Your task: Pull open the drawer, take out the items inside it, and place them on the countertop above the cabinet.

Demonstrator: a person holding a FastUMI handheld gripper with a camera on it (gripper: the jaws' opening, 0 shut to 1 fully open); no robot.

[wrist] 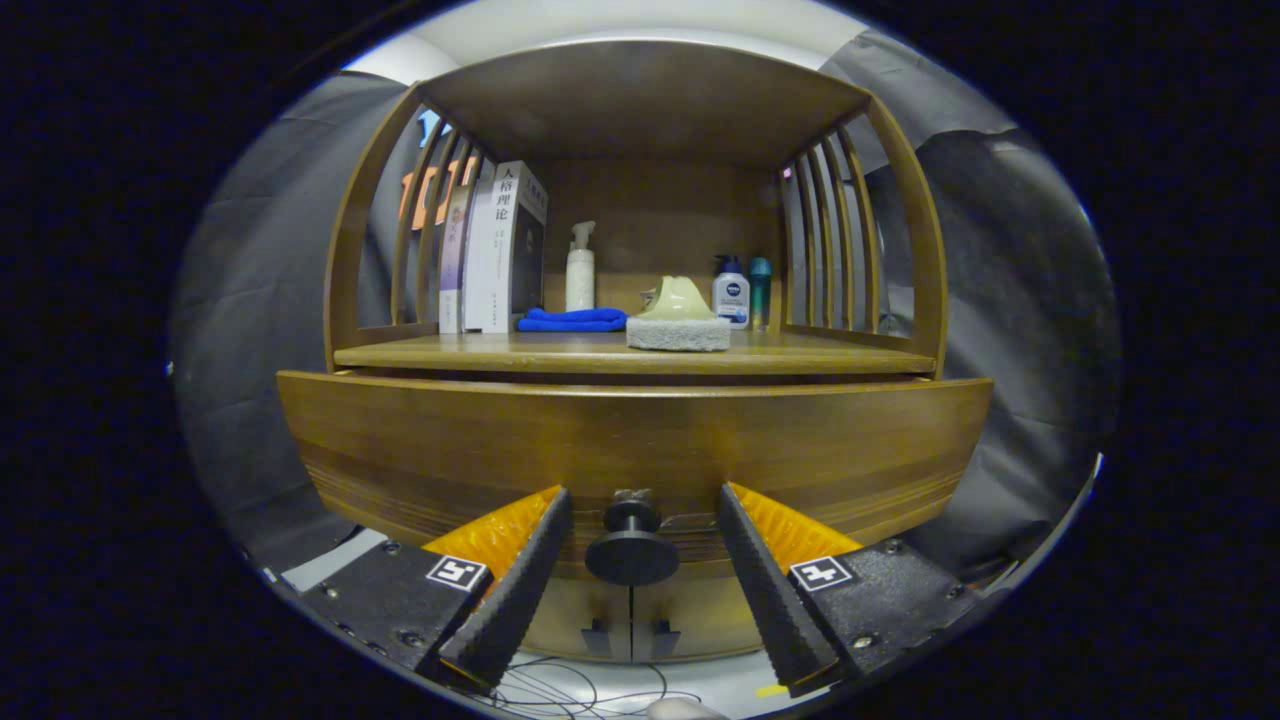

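Observation:
A wooden drawer front [630,445] runs wide across the cabinet, just under the countertop [500,353]. Its dark round knob [631,545] sticks out toward me and sits between my two fingers. My gripper [642,500] is open, a finger on each side of the knob with a gap on both sides, neither touching it. The drawer's inside is hidden behind its front. On the countertop lie a folded blue cloth [573,320] and a grey sponge block with a pale green handle [678,318].
Upright books [500,250] stand at the countertop's left, a white pump bottle [580,268] at the back, and two small bottles [742,292] to the right. Slatted wooden side walls and a top board enclose the shelf. Cables lie on the floor below the drawer.

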